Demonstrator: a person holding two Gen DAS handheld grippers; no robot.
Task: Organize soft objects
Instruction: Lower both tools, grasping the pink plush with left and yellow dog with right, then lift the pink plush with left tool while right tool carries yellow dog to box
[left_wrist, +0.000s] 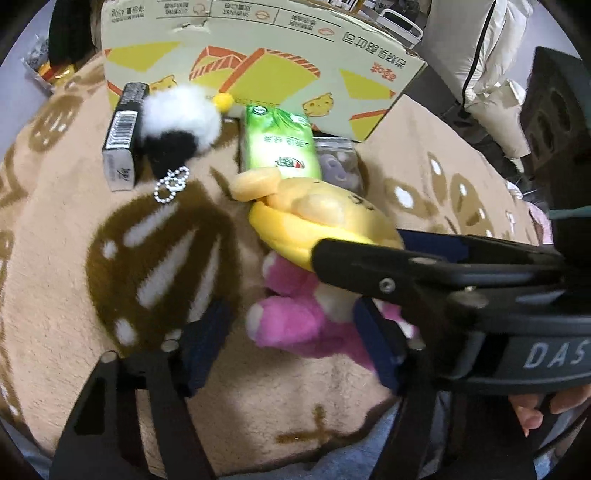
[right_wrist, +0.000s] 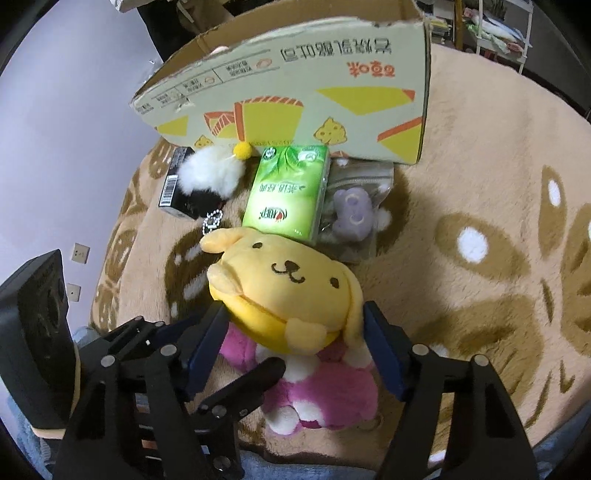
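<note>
right gripper (right_wrist: 295, 347): level, jaws astride yellow plush (right_wrist: 288, 291), seemingly gripping | left gripper (left_wrist: 291, 350): spread, empty

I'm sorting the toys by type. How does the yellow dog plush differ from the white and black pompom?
The yellow dog plush has a stitched face and floppy ears; the white and black pompom is a faceless fluff ball. The pompom carries a bead chain, while none shows on the plush. The plush sits between the right gripper fingers; the pompom lies untouched near the cardboard box. Both look soft.

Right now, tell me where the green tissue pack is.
In the right wrist view, the green tissue pack lies centre, below the cardboard box, between the black-and-white pompom and the bagged purple plush.
</note>
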